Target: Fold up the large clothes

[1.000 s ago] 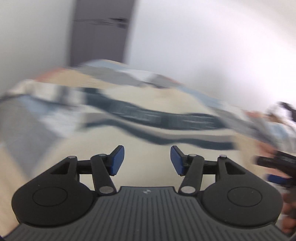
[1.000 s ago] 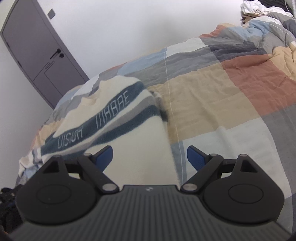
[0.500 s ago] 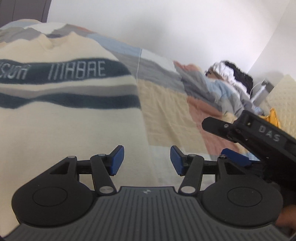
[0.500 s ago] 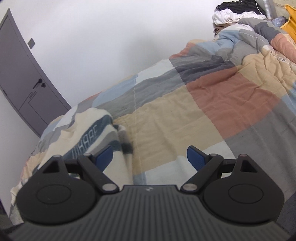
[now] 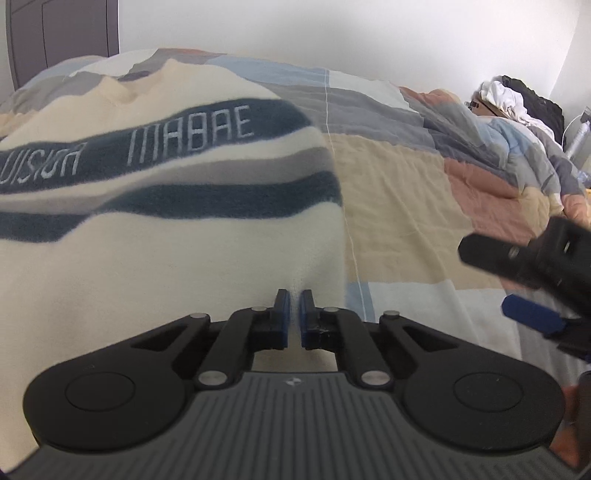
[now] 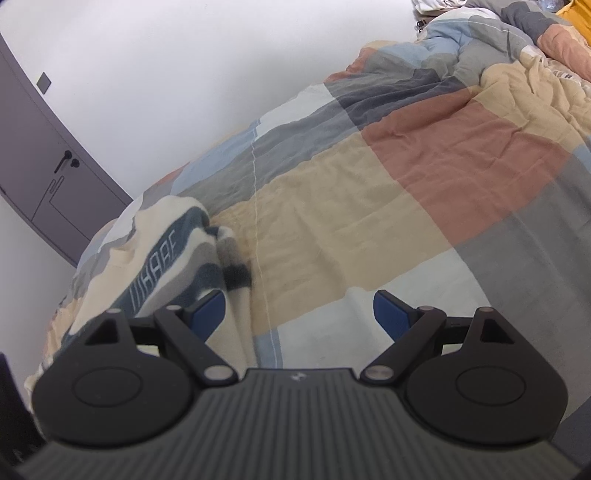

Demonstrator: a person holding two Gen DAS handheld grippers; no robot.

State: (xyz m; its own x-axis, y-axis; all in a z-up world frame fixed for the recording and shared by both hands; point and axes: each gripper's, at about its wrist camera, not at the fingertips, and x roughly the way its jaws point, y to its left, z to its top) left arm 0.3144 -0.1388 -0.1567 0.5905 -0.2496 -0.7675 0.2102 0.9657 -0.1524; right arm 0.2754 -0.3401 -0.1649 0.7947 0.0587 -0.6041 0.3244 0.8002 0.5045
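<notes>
below, the left gripper [image 5: 294,314] has its blue fingers [image 5: 281,314] pinched together on the near hem of the sweater [image 5: 166,229], close to the garment's right corner; a small pucker of cream cloth rises between the pads. the sweater lies flat on the bed [image 5: 406,184], on the left part of the quilt, its long axis running from the near hem away toward the collar at the far end, next to the door [image 5: 62,33]. the right gripper [image 6: 299,314] hangs over bare quilt with its fingers spread wide and nothing between them; in its own view the sweater's right edge sits just beside its left finger, so the cloth lies to the left of this gripper. seen from the left wrist, the right gripper [image 5: 535,280] hovers to the right of the pinched hem, apart from the cloth. judged from this layout, the left hand has its hold, and the coming move turns on the right gripper shifting left to reach the same edge.

materials: the sweater is a thick, fuzzy knit, cream with dark blue and grey bands and pale lettering across the chest; it should drape and sag when lifted. the quilt is thin, wrinkled cotton in tan, rust, grey and pale blue squares. a heap of other clothes [image 5: 517,99] lies at the far right.
</notes>
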